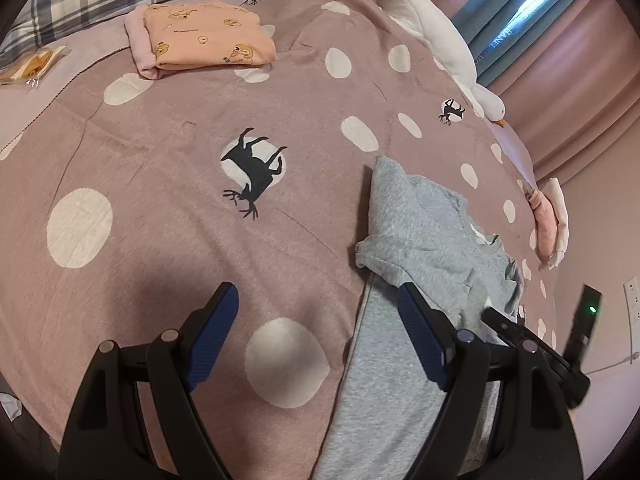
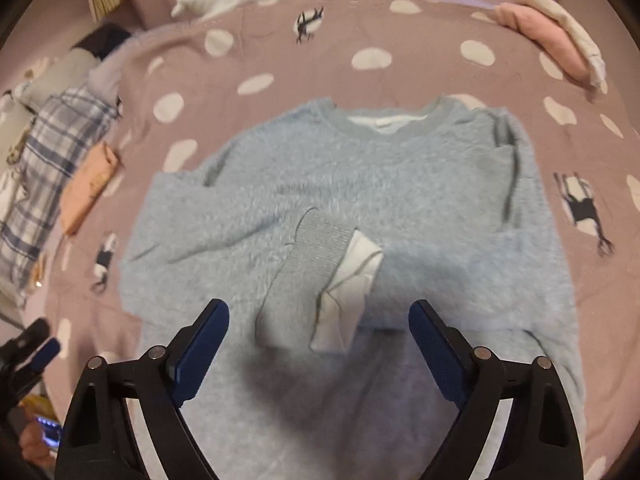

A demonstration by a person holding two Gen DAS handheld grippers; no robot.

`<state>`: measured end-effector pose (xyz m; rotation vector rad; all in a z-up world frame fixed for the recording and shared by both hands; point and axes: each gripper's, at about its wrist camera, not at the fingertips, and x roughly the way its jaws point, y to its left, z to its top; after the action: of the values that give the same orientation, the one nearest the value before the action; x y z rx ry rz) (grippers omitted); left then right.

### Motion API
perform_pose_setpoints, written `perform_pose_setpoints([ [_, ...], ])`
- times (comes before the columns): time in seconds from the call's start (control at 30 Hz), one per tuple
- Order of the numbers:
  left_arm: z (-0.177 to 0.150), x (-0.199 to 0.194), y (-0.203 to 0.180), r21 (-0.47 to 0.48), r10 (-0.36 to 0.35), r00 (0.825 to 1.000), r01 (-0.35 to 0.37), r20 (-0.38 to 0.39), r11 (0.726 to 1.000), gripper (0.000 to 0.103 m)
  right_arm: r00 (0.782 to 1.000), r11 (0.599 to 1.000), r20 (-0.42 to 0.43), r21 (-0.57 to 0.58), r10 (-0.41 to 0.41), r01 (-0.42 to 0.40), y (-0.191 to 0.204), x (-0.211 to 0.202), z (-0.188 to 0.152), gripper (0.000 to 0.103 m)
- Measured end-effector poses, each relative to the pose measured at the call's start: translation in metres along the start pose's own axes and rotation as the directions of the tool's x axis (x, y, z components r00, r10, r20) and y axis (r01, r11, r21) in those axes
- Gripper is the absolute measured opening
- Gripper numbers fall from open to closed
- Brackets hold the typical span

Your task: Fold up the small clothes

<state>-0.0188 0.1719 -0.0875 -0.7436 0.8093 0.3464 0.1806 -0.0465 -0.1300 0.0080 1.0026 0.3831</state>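
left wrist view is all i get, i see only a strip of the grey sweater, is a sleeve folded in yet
Observer: Yes. In the right wrist view one sleeve lies across the chest of the grey sweater.
Operator: where's the collar
Observer: On the far side from the right gripper, lying flat, white lining showing.
Operator: right jaws holding anything
Observer: No, they stand open above the sweater, the sleeve's cuff just ahead of them.
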Motion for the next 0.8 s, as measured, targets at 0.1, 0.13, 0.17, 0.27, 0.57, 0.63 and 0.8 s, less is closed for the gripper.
perform_pose_setpoints([
  [0.1,0.0,-0.001,0.002,0.001,0.012,1.0,-0.012,0.003,1.0,0.082,0.999,1.0,-0.043,-0.003,-0.016,0.016,0.004,0.019,0.003,0.08],
  [0.13,0.0,0.0,0.002,0.002,0.012,1.0,-0.012,0.003,1.0,0.082,0.998,1.0,-0.053,-0.006,-0.021,0.021,0.005,0.025,0.002,0.078],
  [0.17,-0.001,0.0,0.003,0.002,0.013,1.0,-0.013,0.002,1.0,0.082,0.998,1.0,-0.06,-0.01,-0.024,0.023,0.006,0.029,0.002,0.076],
  [0.27,-0.001,0.001,0.005,0.007,0.017,1.0,-0.017,-0.005,1.0,0.082,0.998,0.999,-0.058,-0.031,-0.038,0.036,0.011,0.037,-0.001,0.062],
  [0.57,0.0,0.005,0.001,0.02,0.024,1.0,-0.024,-0.013,1.0,0.082,1.0,0.986,-0.009,-0.165,-0.016,0.014,0.039,0.015,-0.003,0.018],
  [0.63,-0.001,0.006,-0.001,0.027,0.023,1.0,-0.023,-0.012,0.999,0.082,1.0,0.984,0.007,-0.176,0.013,-0.012,0.041,0.002,-0.002,0.018],
  [0.8,0.0,0.009,-0.009,0.042,0.02,1.0,-0.02,-0.018,0.999,0.082,0.993,0.981,0.088,-0.18,0.085,-0.068,0.042,-0.041,0.015,0.018],
])
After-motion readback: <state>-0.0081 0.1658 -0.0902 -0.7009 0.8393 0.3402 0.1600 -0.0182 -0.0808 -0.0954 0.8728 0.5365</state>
